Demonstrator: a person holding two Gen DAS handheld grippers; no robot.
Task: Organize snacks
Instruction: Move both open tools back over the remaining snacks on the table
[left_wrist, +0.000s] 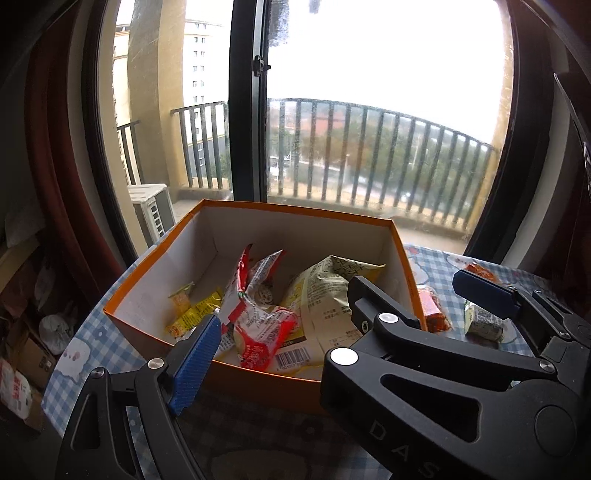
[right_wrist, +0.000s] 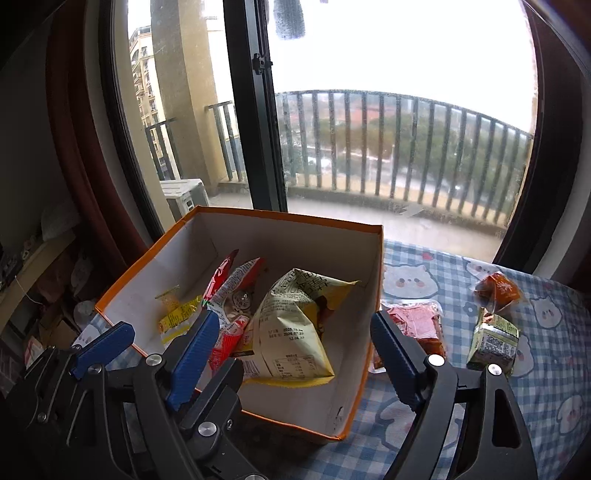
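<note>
- Left wrist view: left gripper (left_wrist: 280, 317) jaws wide, empty, poised over the near rim of the orange cardboard box with white interior (left_wrist: 155, 273). Box holds the pale yellow crinkled snack bag (left_wrist: 325, 291), red-and-white packets (left_wrist: 258, 317) and a small yellow sachet (left_wrist: 188, 314).
- Right gripper (left_wrist: 484, 295) shows at the far right; its jaw state is not clear here.
- Right wrist view: right gripper (right_wrist: 291, 343) jaws wide, empty, straddling the box's right wall (right_wrist: 373, 295).
- Only this view shows all the loose items on the blue-checked counter cloth (right_wrist: 546, 373): flat red packet (right_wrist: 421, 325), orange wrapped snack (right_wrist: 496, 290), green-white small carton (right_wrist: 493, 341).
- Judgement: swing right to the nearest red packet and pinch it by an edge.
</note>
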